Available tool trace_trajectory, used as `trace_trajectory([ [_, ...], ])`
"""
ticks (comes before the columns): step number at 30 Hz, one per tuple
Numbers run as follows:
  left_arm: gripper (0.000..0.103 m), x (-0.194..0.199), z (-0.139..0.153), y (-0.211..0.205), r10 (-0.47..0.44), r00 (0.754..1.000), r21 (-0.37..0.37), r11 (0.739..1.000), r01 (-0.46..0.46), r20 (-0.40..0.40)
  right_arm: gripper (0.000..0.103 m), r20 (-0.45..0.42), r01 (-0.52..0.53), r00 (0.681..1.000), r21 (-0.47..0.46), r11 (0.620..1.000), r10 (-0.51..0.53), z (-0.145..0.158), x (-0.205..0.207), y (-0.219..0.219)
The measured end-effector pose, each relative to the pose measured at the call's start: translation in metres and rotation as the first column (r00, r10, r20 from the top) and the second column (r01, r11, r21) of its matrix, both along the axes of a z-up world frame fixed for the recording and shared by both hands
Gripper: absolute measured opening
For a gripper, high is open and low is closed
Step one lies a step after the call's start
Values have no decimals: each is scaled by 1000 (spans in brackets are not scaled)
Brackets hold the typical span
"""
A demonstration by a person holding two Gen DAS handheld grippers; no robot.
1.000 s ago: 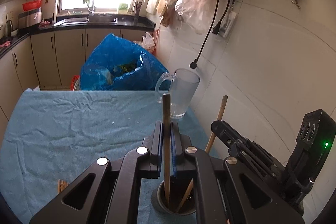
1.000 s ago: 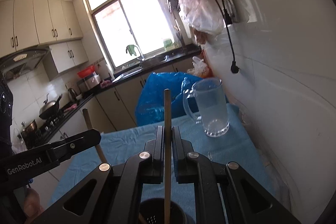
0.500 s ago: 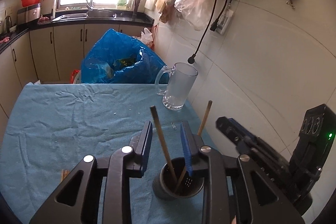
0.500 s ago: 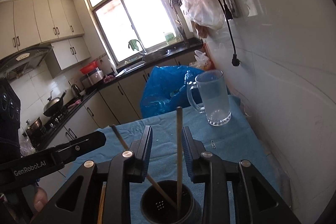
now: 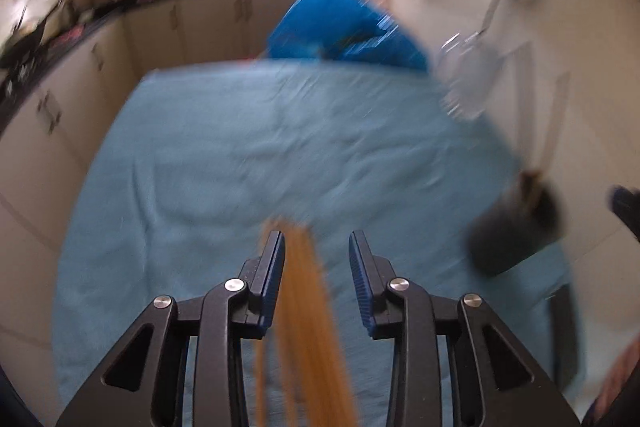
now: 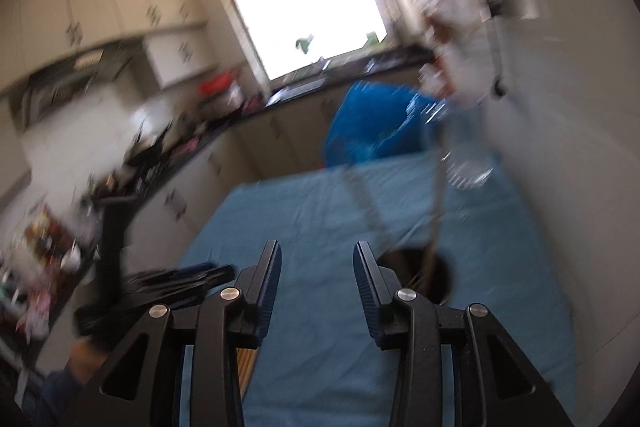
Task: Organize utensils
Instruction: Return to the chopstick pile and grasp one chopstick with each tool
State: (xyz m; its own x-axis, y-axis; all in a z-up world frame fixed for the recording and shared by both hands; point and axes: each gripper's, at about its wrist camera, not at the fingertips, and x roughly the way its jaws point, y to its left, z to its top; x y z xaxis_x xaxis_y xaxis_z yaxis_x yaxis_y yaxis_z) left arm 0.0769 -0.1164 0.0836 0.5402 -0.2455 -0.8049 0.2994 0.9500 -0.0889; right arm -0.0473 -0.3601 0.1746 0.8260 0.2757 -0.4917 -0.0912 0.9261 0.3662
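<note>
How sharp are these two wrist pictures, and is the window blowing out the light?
Left wrist view: heavy motion smear; the chopsticks streak orange and the dark holder is a smudge, only the left gripper crisp. Right wrist view: equally smeared, window blown to white, right gripper sharp.

My left wrist camera looks steeply down, close over the blue cloth (image 5: 280,147), window at the frame's top. My right wrist camera sits higher and looks flatter, towards the same window. Both blurred views share the cloth and the dark utensil cup (image 5: 516,231) (image 6: 444,275), right of centre.
</note>
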Motion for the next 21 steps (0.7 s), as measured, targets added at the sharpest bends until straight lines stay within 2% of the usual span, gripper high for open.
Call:
trace_trajectory([
  [4,32,20,-51,16,51,994,40,998,-48,-101,41,-102,-56,993,-19,998,54,-29,17,35],
  [5,37,20,-58,18,47,993,37,998,-43,-109,41,-127,-60,990,-21,998,57,-35,22,40],
  [6,38,21,-61,20,40,994,23,999,-37,-105,41,-158,-74,985,-18,997,70,-44,30,47],
  [7,39,23,-65,23,65,993,53,997,-60,-101,41,-186,-82,979,-12,997,78,-52,38,52],
  [11,50,20,-68,49,115,989,38,993,-112,-95,41,-287,-90,954,8,996,89,-82,70,71],
  [13,50,17,-65,66,158,983,59,986,-154,-88,41,-328,-109,939,7,994,106,-95,88,80],
  [16,47,14,-64,90,120,985,-27,992,-125,-126,41,-388,-146,912,6,989,137,-113,114,98],
  [19,36,11,-60,98,125,984,-16,992,-128,-123,40,-436,-156,892,-51,986,118,-128,135,114],
  [21,28,12,-61,107,123,983,-38,991,-129,-140,31,-468,-168,876,-68,983,118,-139,145,124],
])
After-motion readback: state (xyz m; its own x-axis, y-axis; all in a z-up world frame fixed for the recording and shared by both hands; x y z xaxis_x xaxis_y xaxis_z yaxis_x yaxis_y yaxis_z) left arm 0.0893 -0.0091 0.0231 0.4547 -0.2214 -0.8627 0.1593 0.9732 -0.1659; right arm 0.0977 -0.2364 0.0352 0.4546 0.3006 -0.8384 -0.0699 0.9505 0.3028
